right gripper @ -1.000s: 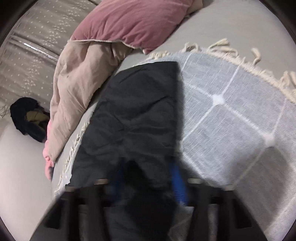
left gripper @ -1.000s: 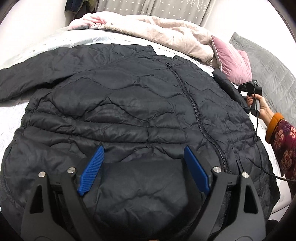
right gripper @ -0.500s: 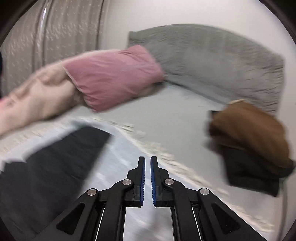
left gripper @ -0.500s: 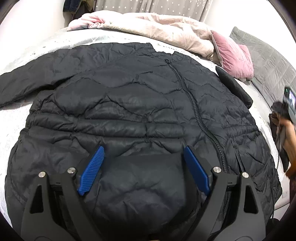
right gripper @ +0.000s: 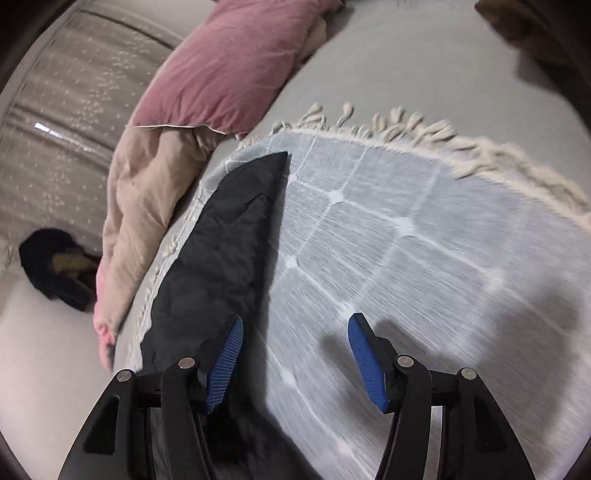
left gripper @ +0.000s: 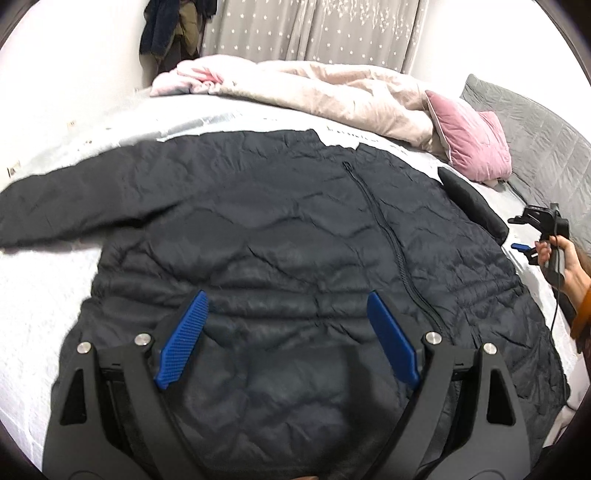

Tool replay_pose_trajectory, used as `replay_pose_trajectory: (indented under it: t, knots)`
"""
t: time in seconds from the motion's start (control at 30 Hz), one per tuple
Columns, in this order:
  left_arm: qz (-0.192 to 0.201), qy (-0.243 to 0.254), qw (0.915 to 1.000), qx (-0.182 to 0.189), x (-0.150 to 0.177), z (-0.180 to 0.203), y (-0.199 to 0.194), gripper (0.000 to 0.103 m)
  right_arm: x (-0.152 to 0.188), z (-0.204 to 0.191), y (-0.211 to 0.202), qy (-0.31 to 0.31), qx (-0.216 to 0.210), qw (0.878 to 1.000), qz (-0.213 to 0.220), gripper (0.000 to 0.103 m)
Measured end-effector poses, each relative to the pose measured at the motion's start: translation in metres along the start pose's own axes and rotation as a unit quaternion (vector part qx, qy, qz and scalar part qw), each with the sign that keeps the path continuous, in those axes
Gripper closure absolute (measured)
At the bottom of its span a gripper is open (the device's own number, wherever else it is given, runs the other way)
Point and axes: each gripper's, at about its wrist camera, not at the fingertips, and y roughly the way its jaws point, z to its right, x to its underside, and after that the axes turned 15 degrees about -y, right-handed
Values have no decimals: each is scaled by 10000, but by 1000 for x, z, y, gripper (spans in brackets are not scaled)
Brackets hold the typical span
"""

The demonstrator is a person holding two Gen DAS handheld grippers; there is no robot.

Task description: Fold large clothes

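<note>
We are hovering the wide left tool [left gripper: 286, 338] over the unfolded jacket [left gripper: 277, 236]; right tool [right gripper: 295, 362] is opening, empty, beside the sleeve [right gripper: 221, 251].

a pink pillow [left gripper: 471, 147] lies near the bed's far right corner, against a rumpled beige duvet [left gripper: 332, 96] heaped along the far edge. a pale checked throw [right gripper: 406, 229] with a tasselled fringe [right gripper: 424, 129] covers the mattress. a grey quilted headboard [left gripper: 535, 125] runs along the right side. star-dotted curtains [left gripper: 314, 29] hang behind, dark clothes [left gripper: 170, 29] bunched at their left.
</note>
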Motion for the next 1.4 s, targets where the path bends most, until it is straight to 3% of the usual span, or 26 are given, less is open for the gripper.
replay_pose_trajectory:
  t: [0.13, 0.27, 0.33, 0.4, 0.43, 0.5, 0.6, 0.73, 0.83, 0.93, 1.0, 1.07, 1.1, 1.13, 1.2, 1.3, 1.4]
  knots:
    - [-47, 62, 9999, -139, -2, -2, 11, 15, -14, -12, 43, -34, 39, 10000, -70, 43]
    - [-300, -66, 9994, -175, 0, -7, 24, 15, -33, -28, 68, -206, 158, 9994, 217, 43]
    - [-419, -112, 9988, -219, 1, -9, 31, 15, -40, -35, 78, -207, -59, 9995, 215, 49]
    - [-462, -116, 9986, -247, 3, -9, 34, 15, -41, -43, 90, -213, -360, 9991, -18, 87]
    - [-446, -101, 9986, -254, 3, -8, 33, 15, -40, -48, 91, -320, -349, 9989, -64, 93]
    - [-398, -68, 9988, -265, 4, -7, 31, 15, -37, -69, 77, -844, 171, 9961, 206, 97]
    - [-337, -41, 9990, -298, 4, -6, 28, 15, -27, -96, 37, -1593, 1057, 9776, 875, 98]
    - [-293, -123, 9992, -262, 2, -7, 22, 15, 6, -115, -32, -2364, 2510, 9191, 1909, 98]
    - [-363, -239, 9988, -219, 1, -10, 19, 15, 37, -98, -61, -2341, 3417, 8846, 2143, 98]
    - [-500, -378, 9976, -277, 0, -13, 20, 15, 63, -60, -63, -2054, 4273, 8649, 1649, 98]
    - [-560, -384, 9970, -378, 1, -14, 22, 15, 75, -27, -56, -1751, 4399, 8752, 993, 97]
    - [-571, -364, 9966, -467, 1, -15, 24, 15, 86, 10, -50, -1258, 3929, 9105, 271, 91]
    - [-566, -360, 9966, -481, 1, -16, 24, 15, 94, 23, -61, -1011, 3488, 9311, 343, 85]
    - [-553, -355, 9966, -493, 0, -17, 24, 15, 95, 27, -69, -940, 3337, 9370, 419, 79]
    - [-531, -350, 9967, -500, -1, -18, 23, 15, 97, 40, -86, -717, 2978, 9513, 358, 39]
    - [-517, -373, 9969, -451, -3, -20, 19, 15, 98, 70, -107, -115, 1886, 9810, 451, 35]
    - [-448, -354, 9975, -407, -5, -20, 15, 15, 96, 93, -115, 446, 1131, 9906, 630, 35]
